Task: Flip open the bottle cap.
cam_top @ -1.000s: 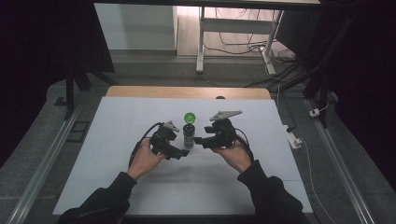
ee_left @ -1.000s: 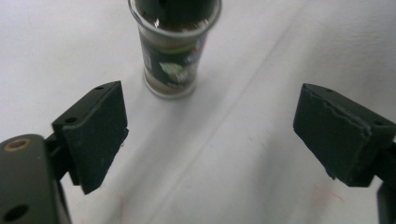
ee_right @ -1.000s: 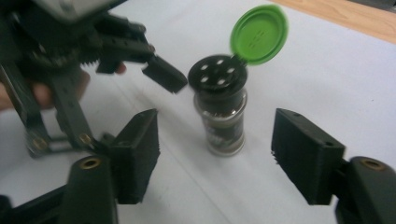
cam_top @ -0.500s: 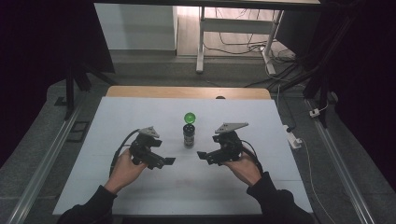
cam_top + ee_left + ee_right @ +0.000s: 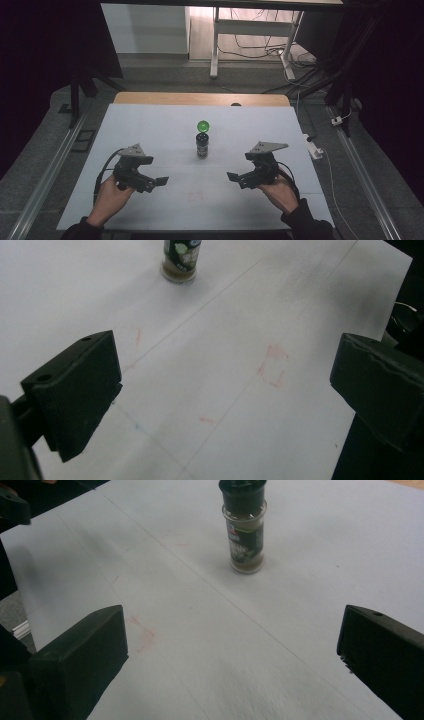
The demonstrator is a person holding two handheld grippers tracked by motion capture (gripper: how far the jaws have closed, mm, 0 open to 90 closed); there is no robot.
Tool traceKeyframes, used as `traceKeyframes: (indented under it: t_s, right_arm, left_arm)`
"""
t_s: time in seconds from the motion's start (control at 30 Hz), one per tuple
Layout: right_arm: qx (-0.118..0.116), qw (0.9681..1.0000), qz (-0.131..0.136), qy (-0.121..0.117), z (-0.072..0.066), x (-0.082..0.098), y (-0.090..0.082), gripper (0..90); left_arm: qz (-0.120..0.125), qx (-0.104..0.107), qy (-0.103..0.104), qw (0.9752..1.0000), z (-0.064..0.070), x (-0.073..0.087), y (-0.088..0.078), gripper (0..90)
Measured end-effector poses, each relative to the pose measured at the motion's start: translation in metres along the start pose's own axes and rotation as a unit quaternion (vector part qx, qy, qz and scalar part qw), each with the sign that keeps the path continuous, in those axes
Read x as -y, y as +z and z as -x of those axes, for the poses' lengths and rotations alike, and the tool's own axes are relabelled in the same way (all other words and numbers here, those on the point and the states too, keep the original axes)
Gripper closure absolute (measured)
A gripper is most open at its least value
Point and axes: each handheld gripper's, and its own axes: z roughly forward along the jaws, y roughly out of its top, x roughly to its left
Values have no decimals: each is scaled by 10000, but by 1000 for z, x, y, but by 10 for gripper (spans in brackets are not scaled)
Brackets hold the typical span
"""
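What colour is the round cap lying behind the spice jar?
Bright green. The cap shows best in the high view, just behind the spice jar.

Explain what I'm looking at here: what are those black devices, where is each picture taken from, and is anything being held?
A person sits at a white table holding a hand-operated gripper in each hand: the left gripper and the right gripper. One picture looks down from above the person's side. The other two come from cameras riding on the grippers; the black blocks at their lower corners are that gripper's own jaws. On the table stands a small spice jar, upright, with a green cap lying just beyond it. Both grippers' jaws have just been opening and now stand wide apart with nothing between them, so nothing is held.
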Motion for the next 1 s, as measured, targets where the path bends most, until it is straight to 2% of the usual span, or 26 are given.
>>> traceKeyframes:
  t_s: [0.23, 0.53, 0.73, 0.87, 1.0]
  right_arm:
    - [210, 9997, 51, 142, 5, 17, -21, 0]
    - [587, 9974, 214, 355, 11, 40, -54, 0]
    - [925, 9937, 246, 581, 15, 60, -75, 0]
    - [1092, 9908, 200, 773, 19, 74, -86, 0]
    - [1253, 9883, 90, 870, 20, 85, -94, 0]
  left_arm:
    - [156, -177, -259, 9994, 1, 24, -26, 8]
    - [423, -481, -520, 9966, 0, 55, -59, 7]
    - [496, -715, -654, 9941, -1, 73, -74, 0]
    - [460, -809, -751, 9928, -3, 83, -78, 0]
    - [371, -905, -782, 9921, -3, 90, -81, 0]
